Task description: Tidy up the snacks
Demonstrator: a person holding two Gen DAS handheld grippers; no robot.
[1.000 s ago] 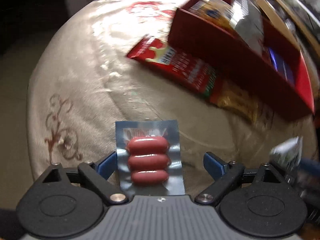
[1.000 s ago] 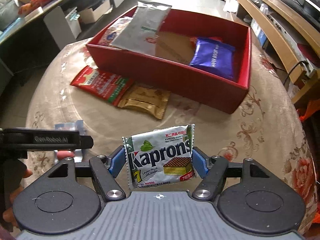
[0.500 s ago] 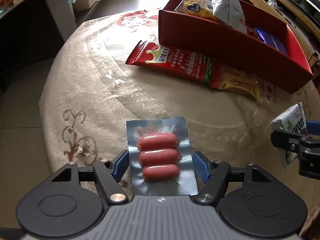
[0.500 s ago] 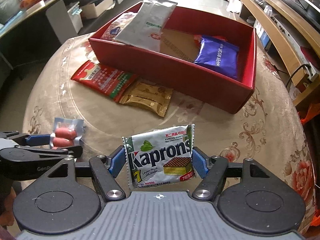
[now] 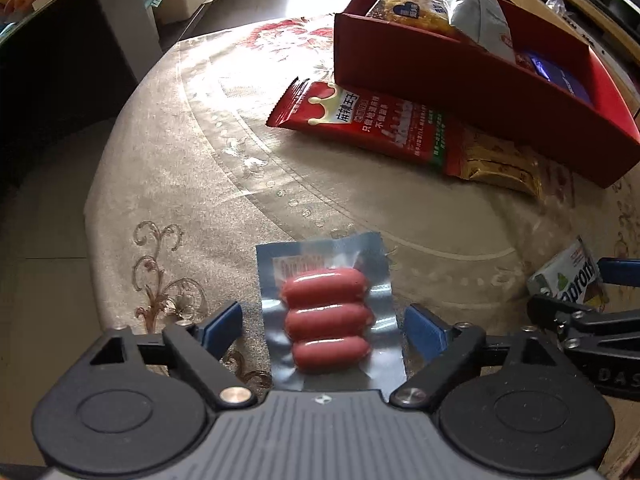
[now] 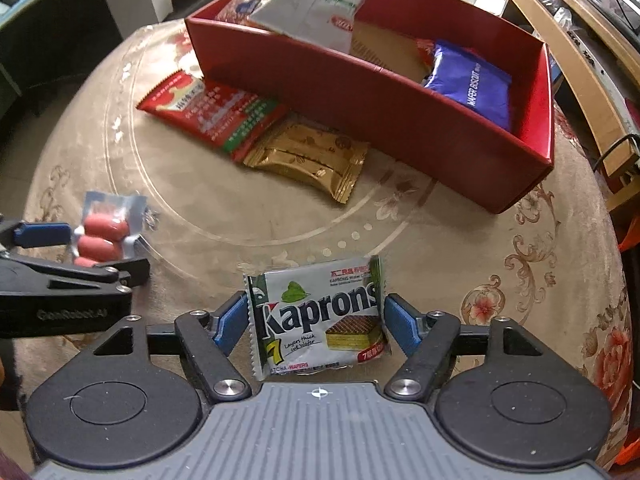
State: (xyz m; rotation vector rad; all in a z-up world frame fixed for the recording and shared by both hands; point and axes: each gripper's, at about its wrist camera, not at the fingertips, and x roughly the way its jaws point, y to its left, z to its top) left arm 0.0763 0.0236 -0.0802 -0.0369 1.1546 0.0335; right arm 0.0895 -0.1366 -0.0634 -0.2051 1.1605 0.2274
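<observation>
A clear pack of three red sausages (image 5: 326, 312) lies on the beige tablecloth between the blue pads of my left gripper (image 5: 322, 320). Its jaws are opening, with a gap on each side of the pack. A white and green Kaprons wafer pack (image 6: 316, 316) lies between the pads of my right gripper (image 6: 316, 318). Those jaws are also opening and stand just off the pack's edges. Beyond both stands the red box (image 6: 360, 92), which holds a silver pouch (image 6: 320, 4) and a purple biscuit pack (image 6: 468, 84). Both grippers point steeply down, side by side.
A red snack pack (image 6: 208, 112) and a gold pack (image 6: 308, 160) lie against the box's front wall. The round table's edge (image 5: 92, 200) drops off at the left. A wooden shelf (image 6: 580, 60) runs behind the box at the right.
The left jaws narrowed around the sausage pack, then widened again. The right gripper sank toward the table and its jaws spread off the wafer pack.
</observation>
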